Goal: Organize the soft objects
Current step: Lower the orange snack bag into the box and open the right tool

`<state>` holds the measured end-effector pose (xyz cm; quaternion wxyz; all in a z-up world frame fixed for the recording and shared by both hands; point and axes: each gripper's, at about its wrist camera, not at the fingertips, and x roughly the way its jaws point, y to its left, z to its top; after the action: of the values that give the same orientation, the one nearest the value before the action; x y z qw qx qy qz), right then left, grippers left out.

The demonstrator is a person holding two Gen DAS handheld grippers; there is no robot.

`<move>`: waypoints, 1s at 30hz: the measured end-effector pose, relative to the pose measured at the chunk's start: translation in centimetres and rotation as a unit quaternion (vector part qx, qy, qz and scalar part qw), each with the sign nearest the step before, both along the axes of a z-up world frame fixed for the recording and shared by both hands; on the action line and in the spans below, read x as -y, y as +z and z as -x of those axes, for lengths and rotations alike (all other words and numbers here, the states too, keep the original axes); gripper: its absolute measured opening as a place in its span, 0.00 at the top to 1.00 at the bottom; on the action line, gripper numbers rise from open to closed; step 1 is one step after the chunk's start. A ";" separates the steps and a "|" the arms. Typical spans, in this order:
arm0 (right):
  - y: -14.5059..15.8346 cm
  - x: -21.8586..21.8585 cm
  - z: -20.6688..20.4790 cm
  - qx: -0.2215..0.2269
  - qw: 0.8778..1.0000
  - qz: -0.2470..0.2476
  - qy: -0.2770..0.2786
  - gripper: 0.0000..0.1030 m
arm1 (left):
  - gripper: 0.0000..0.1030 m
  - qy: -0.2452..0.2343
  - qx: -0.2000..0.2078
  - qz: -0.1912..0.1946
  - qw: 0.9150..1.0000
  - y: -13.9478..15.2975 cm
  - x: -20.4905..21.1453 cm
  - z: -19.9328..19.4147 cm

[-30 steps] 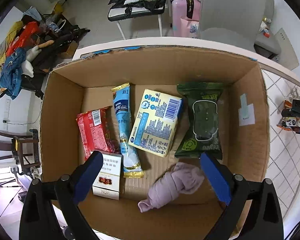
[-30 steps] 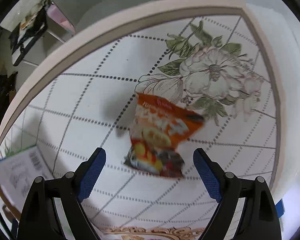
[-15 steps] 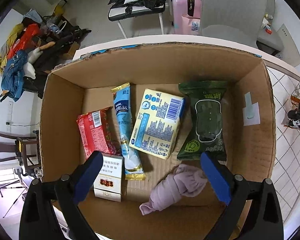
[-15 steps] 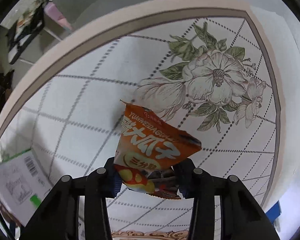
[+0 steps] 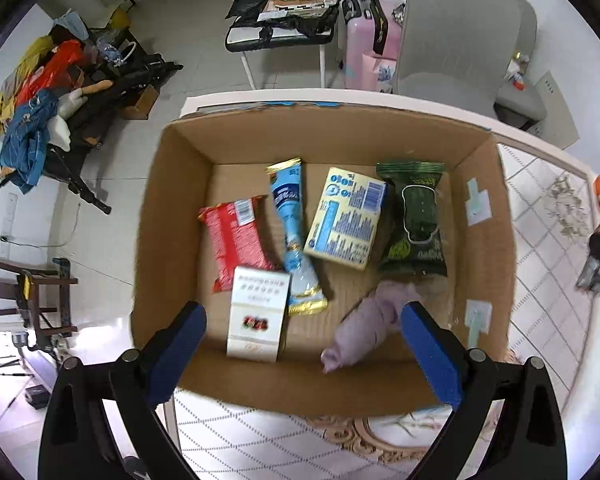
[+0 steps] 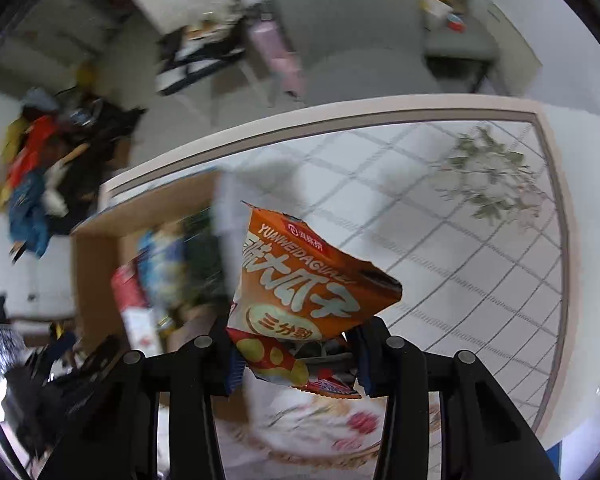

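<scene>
Under me: table point(image 5: 548, 280) w/ white diamond-grid cloth, flower print at the far right, pink ornate motif on the near edge. Cardboard box point(image 5: 168, 216) sits right on it, at the left end. Can't tell if anything else lies on the cloth; right view's blurred.

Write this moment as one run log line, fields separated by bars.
left gripper: open over cardboard box | right gripper: shut on orange snack bag | bag: lifted, outside box

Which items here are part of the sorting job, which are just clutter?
Job: orange snack bag in right gripper; cardboard box; green pack, yellow pack, purple cloth.
Clutter: grey chair, pink suitcase, clothes pile.
</scene>
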<state>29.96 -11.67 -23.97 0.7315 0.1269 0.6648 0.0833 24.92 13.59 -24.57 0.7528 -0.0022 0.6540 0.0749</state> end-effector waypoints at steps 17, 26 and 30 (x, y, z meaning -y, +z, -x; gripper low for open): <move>-6.3 -11.6 6.2 -0.064 0.995 0.023 0.077 0.55 | 0.03 0.009 -0.011 0.061 0.998 0.6 -3.8 3.5; -7.0 -12.1 5.9 -0.048 0.995 0.050 0.074 0.24 | 0.03 0.004 -0.013 0.067 0.998 -0.4 -3.8 3.3; -5.6 -12.0 5.6 -0.025 0.995 0.071 0.070 0.16 | 0.03 -0.001 -0.004 0.067 0.998 0.3 -3.6 3.3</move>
<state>24.37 0.30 -29.54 0.7139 0.0299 0.6946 0.0831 21.64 17.19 -24.27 0.7485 -0.0520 0.6604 0.0305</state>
